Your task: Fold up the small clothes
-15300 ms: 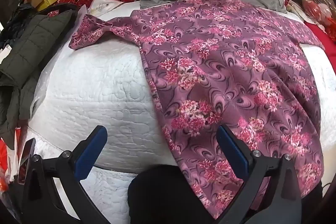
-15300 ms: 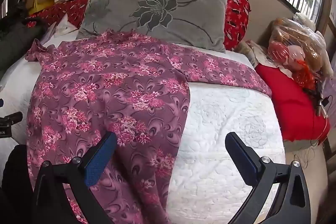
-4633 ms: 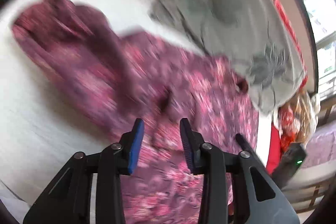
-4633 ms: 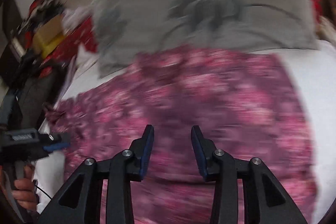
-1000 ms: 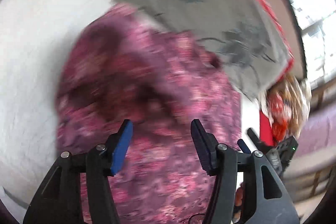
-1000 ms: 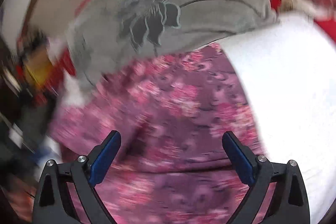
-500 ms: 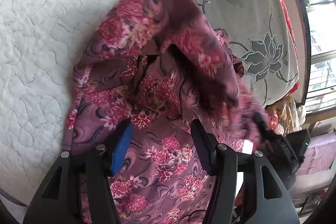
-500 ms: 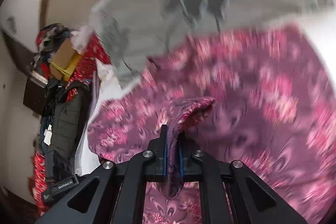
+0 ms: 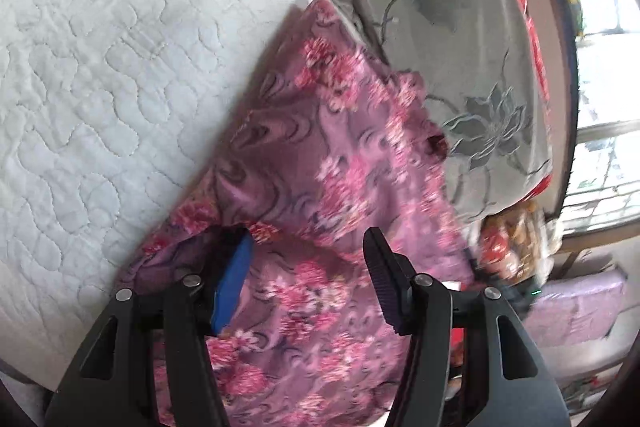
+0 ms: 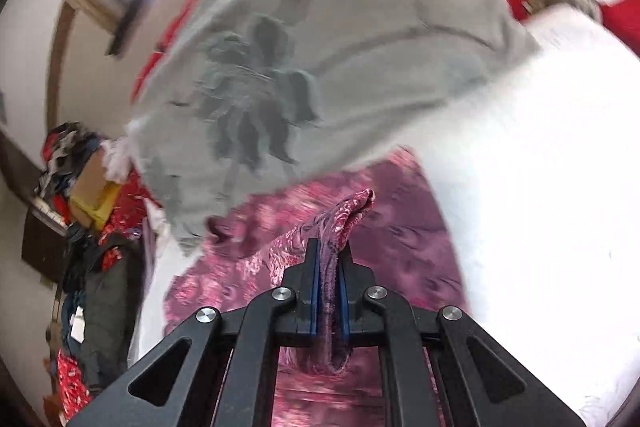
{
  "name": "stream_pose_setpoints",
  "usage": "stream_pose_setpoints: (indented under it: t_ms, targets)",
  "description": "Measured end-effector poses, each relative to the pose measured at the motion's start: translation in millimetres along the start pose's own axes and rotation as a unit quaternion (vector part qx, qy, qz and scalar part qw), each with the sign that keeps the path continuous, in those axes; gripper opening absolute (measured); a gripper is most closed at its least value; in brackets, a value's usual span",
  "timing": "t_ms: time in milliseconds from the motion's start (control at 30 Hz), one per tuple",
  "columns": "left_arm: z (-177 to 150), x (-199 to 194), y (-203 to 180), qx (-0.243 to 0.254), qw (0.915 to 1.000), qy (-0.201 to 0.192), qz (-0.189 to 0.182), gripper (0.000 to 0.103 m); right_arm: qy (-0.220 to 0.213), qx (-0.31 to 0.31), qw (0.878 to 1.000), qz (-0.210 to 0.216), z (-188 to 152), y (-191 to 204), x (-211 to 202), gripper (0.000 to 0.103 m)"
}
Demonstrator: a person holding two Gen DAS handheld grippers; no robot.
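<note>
Floral garment [image 9: 320, 163] (purple-pink) lies folded; right tongs [image 10: 329, 259] clamp a bunched fold, left tongs [image 9: 308, 267] apart.

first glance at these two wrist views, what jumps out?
The purple floral garment dominates, lying partly folded on the white quilted bed just below the grey flower-print pillow. In the right wrist view, the right gripper is clamped on a bunched fold of that fabric. The left gripper hangs half open over the garment, one blue finger tucked under a flap of cloth.
</note>
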State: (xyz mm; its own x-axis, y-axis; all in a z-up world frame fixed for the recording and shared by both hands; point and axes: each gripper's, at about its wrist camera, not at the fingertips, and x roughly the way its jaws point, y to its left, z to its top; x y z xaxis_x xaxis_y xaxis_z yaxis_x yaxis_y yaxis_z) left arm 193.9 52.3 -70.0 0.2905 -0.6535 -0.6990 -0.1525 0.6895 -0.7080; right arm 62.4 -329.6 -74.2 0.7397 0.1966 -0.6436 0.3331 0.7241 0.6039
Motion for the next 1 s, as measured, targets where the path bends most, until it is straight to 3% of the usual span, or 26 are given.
stream_pose_setpoints:
  t_ms: [133,167,200,233,300,367,433,533,600,633,667,800,867,1000]
  targets:
    - [11.1,-4.3,-4.0,0.0,0.9994,-0.023,0.025,0.053,0.007,0.011,1.0,0.001,-5.2,-10.2,4.9,0.007]
    - [13.4,-4.0,-3.6,-0.003,0.9992,-0.026,0.03,0.047,-0.005,0.017,1.0,0.016,-4.9,-9.7,-1.0,0.007]
    - [15.5,-2.8,-1.5,-0.009,0.9989,-0.027,0.039,0.033,-0.032,0.031,0.998,0.041,-4.3,-11.8,-11.2,0.007]
    - [16.8,0.1,0.4,-0.013,0.9986,-0.023,0.045,0.029,-0.045,0.038,0.997,0.046,-3.5,-15.8,-16.2,0.007]
    - [17.8,5.0,5.0,-0.019,0.9975,-0.014,0.066,0.02,-0.028,0.033,0.999,0.017,-4.3,-22.4,-10.8,0.007]
    - [15.3,6.9,9.1,-0.019,0.9974,-0.008,0.07,0.02,0.039,0.012,0.998,-0.047,-12.1,-31.7,11.4,0.007]
    - [12.3,6.0,12.0,-0.017,0.9979,-0.006,0.063,0.02,0.067,-0.013,0.993,-0.093,-18.0,-33.1,16.9,0.01]
    - [9.9,3.7,13.6,-0.014,0.9982,-0.005,0.057,0.02,-0.014,-0.048,0.989,-0.137,-13.7,-9.4,-15.1,0.014]
    - [9.2,5.4,12.6,-0.008,0.9985,-0.002,0.054,0.02,-0.046,-0.09,0.991,-0.089,-6.9,22.3,-25.6,0.018]
    - [8.4,7.0,11.4,-0.007,0.9986,-0.001,0.052,0.02,-0.036,-0.121,0.99,-0.059,-4.2,45.3,-19.5,0.03]
    - [6.8,7.6,10.7,-0.006,0.9988,0.0,0.05,0.02,-0.013,-0.15,0.988,-0.03,-3.5,67.8,-8.2,0.041]
    - [4.1,9.9,10.8,0.007,0.999,-0.002,0.044,0.02,0.098,-0.251,0.96,0.074,-19.5,164.3,66.6,0.042]
    - [4.2,10.1,11.7,0.01,0.9992,0.0,0.039,0.02,0.141,-0.285,0.944,0.09,-32.5,199.6,106.4,0.042]
    - [4.6,9.3,15.6,0.021,0.9994,0.005,0.027,0.02,0.197,-0.347,0.914,0.072,-51.6,242.2,180.7,0.042]
